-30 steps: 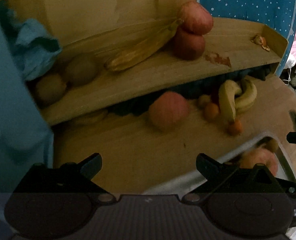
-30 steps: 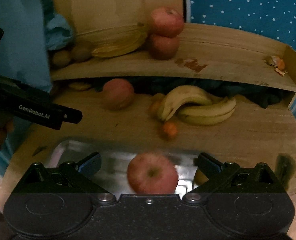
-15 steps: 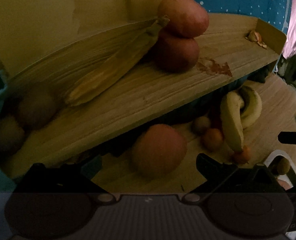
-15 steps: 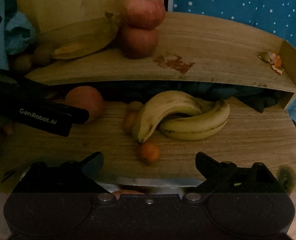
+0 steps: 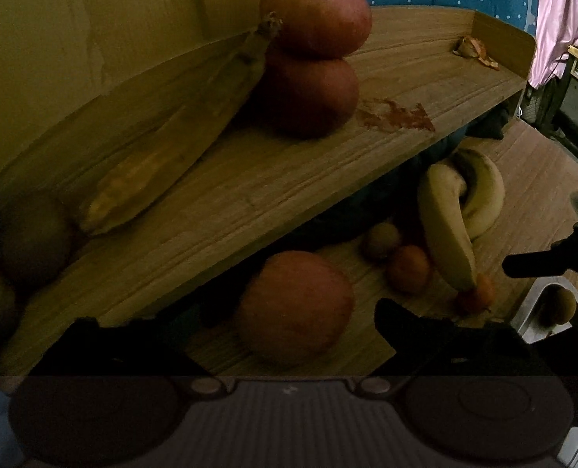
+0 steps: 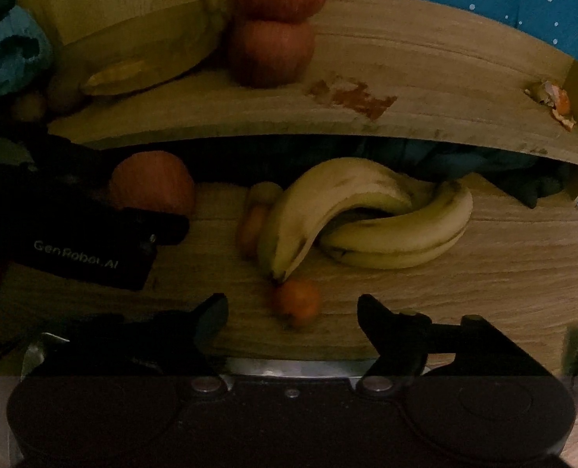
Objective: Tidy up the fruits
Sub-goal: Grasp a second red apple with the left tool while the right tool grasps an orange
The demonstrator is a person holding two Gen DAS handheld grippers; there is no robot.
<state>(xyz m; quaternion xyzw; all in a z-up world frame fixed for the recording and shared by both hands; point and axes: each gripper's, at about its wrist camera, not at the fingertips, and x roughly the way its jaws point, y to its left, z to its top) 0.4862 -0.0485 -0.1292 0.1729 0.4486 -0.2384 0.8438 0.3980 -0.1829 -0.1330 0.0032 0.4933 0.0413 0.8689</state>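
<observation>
Wooden shelf (image 6: 425, 89) carries two stacked apples (image 6: 273, 23); both grippers' fingers (image 6: 370, 312) gape, gripping nothing.

Two red apples (image 5: 312, 50) are seen stacked on a light brown wooden shelf (image 5: 289, 171) with wavy grain lines. A yellow-green corn husk (image 5: 179, 144) is seen beside them. A reddish-brown stain (image 6: 351, 95) is seen on the shelf. Yellow bananas (image 6: 359, 210) with dark brown spots are seen on the pale wooden table (image 6: 503, 280), and a small orange fruit (image 6: 298, 302) too. A blue cloth (image 6: 503, 4) is dotted with white spots. The grippers are black.
</observation>
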